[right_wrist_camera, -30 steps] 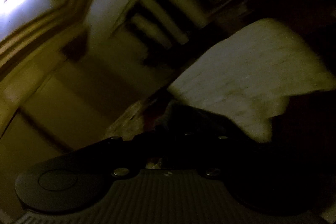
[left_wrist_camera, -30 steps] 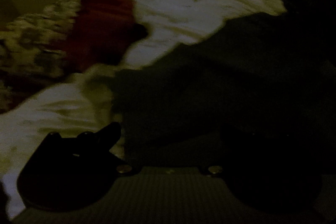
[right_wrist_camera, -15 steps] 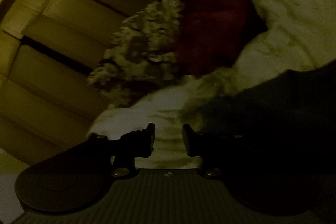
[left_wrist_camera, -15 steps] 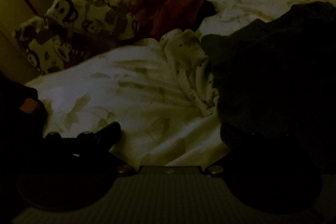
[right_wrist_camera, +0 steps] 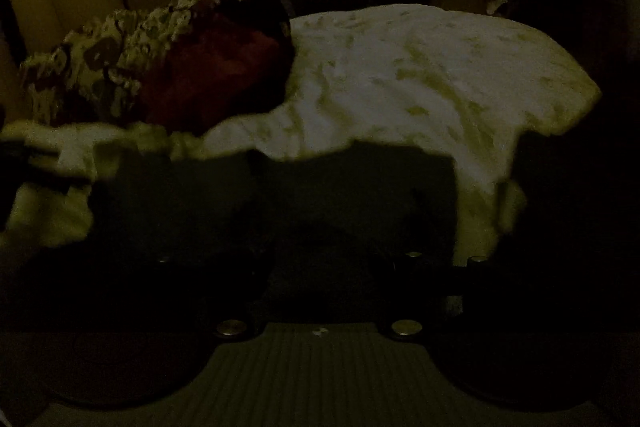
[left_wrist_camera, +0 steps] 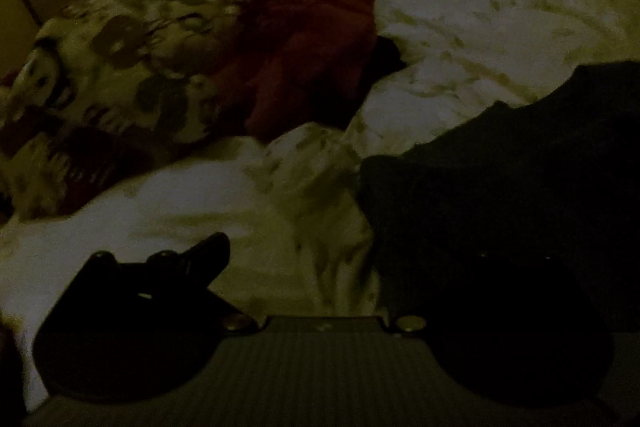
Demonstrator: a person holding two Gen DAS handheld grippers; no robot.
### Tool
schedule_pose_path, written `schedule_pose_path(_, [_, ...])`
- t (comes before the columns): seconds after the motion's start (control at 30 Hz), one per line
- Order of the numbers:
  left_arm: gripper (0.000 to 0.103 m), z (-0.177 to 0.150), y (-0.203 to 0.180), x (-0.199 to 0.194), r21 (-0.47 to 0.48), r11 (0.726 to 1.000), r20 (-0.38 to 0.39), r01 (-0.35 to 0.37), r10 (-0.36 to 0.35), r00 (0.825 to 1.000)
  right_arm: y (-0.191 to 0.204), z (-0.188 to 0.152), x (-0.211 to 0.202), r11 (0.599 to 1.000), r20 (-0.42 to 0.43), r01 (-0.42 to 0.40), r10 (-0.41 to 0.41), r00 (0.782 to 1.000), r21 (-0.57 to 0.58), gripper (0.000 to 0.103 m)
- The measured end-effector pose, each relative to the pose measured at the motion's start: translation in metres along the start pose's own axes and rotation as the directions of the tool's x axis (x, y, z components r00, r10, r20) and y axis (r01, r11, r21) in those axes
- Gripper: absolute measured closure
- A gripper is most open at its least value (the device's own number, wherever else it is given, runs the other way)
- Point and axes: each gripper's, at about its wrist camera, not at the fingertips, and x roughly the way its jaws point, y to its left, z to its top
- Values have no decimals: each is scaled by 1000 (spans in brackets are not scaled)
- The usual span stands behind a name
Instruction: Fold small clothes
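Patterned cloth (left_wrist_camera: 132, 51) and a red garment (left_wrist_camera: 312, 39) are heaped at the far left of the bed (left_wrist_camera: 480, 11), as they were half a second ago. What changed is nearer: the left tongs (left_wrist_camera: 304, 259), spread wide with nothing between them, have shifted so the small crumpled pale garment (left_wrist_camera: 312, 179) sits just ahead of them. To its right lies the dark garment (left_wrist_camera: 500, 187). The right tongs (right_wrist_camera: 320, 267) have swung from the heap to face this dark garment (right_wrist_camera: 320, 195) squarely — but they merge with it, so I cannot tell their spread. I judge a grasp is being lined up — folding not yet begun.
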Motion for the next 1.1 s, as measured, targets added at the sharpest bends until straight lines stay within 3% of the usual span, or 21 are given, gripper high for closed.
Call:
schedule_pose_path(0.1, [0,4,-15,23,13,999,-48,-53,54,997,-3,-22,-10,999,13,17,-16,1000,-44,15])
schedule_pose_path(0.2, [1,-5,-22,33,-32,999,-94,27,-30,995,-1,-28,-4,995,-2,54,-54,999,-84,15])
schedule_pose_path(0.27, [7,-10,-27,34,-30,998,-94,46,-49,994,-7,-31,-4,995,4,58,-58,998,-86,15])
schedule_pose_path(0.37, [26,-15,-32,34,-33,998,-97,56,-59,994,-8,-29,10,989,7,98,-98,995,-108,16])
schedule_pose_path(0.4, [43,-15,-33,36,-41,997,-106,71,-75,992,-8,-27,16,988,0,106,-107,994,-115,16])
schedule_pose_path(0.43, [61,-14,-33,39,-57,994,-120,98,-104,987,-8,-26,22,988,-8,109,-110,994,-114,20])
schedule_pose_path(0.47, [66,-13,-32,41,-70,991,-129,118,-126,984,-8,-25,29,988,-17,110,-112,994,-109,32])
schedule_pose_path(0.5, [70,-13,-32,40,-71,991,-129,114,-123,984,-6,-24,32,987,-19,113,-116,993,-111,76])
schedule_pose_path(0.63, [87,-15,-20,27,-55,992,-90,110,-115,989,3,-19,20,976,-42,150,-159,986,-159,80])
schedule_pose_path(0.7, [90,-19,-11,25,-62,991,-92,116,-121,988,-1,-18,3,964,-55,194,-207,977,-181,82])
schedule_pose_path(0.77, [90,-26,-10,27,-38,992,-106,118,-122,987,-11,-23,-9,965,-101,202,-221,970,-169,85])
schedule_pose_path(0.93, [85,-42,-24,31,82,996,-118,42,-33,993,-24,-60,3,959,-254,192,-244,936,-211,82])
schedule_pose_path(0.97, [79,-43,-25,34,101,995,-136,19,-5,991,-25,-62,4,964,-259,176,-226,939,-201,76])
schedule_pose_path(1.03, [42,-43,-22,35,142,990,-149,-23,45,988,-22,-59,-3,965,-216,154,-200,956,-212,64])
schedule_pose_path(1.07, [31,-41,-16,30,144,988,-130,-50,69,989,-19,-52,-11,964,-195,159,-201,960,-212,57])
schedule_pose_path(1.1, [19,-38,-8,22,131,989,-107,-62,76,991,-16,-45,-20,964,-178,160,-199,964,-213,31])
